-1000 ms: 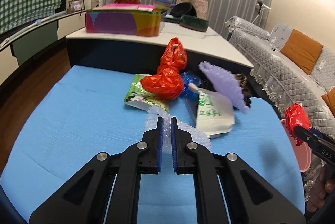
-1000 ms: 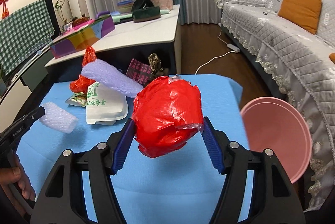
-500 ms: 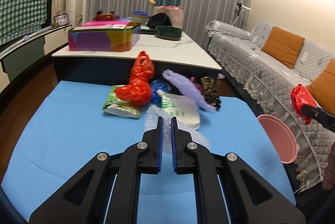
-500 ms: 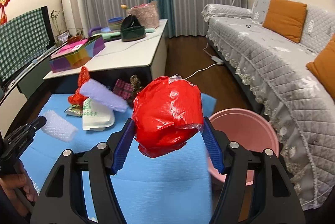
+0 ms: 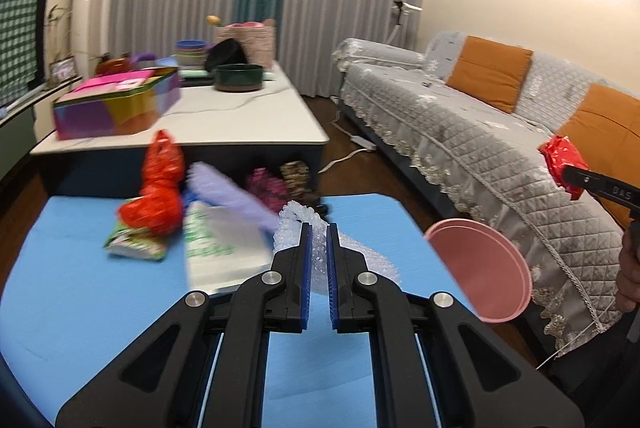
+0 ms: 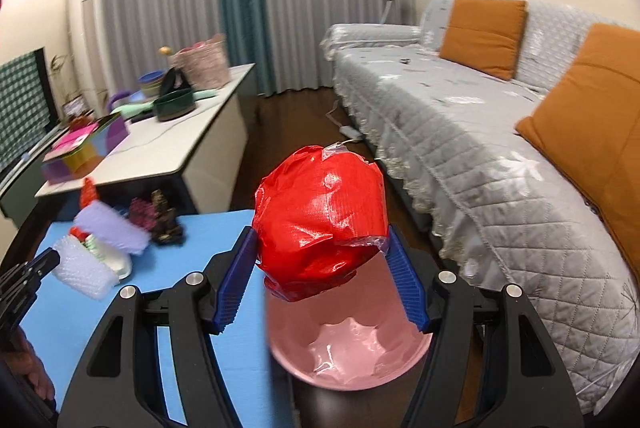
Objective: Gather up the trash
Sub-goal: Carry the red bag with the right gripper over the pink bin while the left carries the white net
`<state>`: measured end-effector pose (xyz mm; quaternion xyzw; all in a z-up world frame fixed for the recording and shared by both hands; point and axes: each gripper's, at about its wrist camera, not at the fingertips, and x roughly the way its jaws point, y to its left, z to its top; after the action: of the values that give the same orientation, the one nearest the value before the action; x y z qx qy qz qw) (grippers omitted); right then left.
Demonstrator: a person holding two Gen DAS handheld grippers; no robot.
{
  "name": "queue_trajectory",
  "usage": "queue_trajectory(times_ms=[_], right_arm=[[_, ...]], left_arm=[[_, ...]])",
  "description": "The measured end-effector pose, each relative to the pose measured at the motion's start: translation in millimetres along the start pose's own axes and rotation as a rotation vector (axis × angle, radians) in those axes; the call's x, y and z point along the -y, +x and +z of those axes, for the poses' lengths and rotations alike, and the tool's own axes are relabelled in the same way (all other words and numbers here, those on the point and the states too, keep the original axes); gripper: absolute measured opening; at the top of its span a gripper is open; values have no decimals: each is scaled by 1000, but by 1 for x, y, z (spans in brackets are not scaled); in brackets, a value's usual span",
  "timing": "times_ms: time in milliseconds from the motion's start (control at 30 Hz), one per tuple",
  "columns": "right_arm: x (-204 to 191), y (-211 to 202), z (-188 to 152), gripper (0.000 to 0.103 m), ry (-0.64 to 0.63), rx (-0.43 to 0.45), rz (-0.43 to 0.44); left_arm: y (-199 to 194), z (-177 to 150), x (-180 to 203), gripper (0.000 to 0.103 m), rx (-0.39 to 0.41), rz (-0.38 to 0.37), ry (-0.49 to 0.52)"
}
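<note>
My right gripper (image 6: 322, 260) is shut on a crumpled red plastic ball (image 6: 320, 220) and holds it above the pink bin (image 6: 348, 352), whose mouth shows right below. In the left wrist view the same red ball (image 5: 562, 163) hangs at the far right over the pink bin (image 5: 480, 268). My left gripper (image 5: 318, 252) is shut on a clear piece of bubble wrap (image 5: 316, 224), above the blue table (image 5: 80, 300). That bubble wrap (image 6: 82, 270) also shows at the left of the right wrist view.
More trash lies on the blue table: a red bag (image 5: 158, 195), a green packet (image 5: 134, 246), a white pouch (image 5: 224, 248) and a purple foam sleeve (image 5: 228, 193). A white coffee table (image 5: 224, 115) with boxes stands behind. A grey sofa (image 5: 480, 131) runs along the right.
Both grippers have swung right and a little up with their loads. The red ball has gone from above the blue table to above the pink bin.
</note>
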<state>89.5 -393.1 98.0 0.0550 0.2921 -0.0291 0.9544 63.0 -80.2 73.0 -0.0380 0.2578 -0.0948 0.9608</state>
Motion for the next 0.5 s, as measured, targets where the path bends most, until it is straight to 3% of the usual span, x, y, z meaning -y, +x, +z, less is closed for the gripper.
queue_trajectory(times_ms=[500], right_arm=[[47, 49, -8, 65, 55, -37, -45]], left_arm=[[75, 11, 106, 7, -25, -156, 73]])
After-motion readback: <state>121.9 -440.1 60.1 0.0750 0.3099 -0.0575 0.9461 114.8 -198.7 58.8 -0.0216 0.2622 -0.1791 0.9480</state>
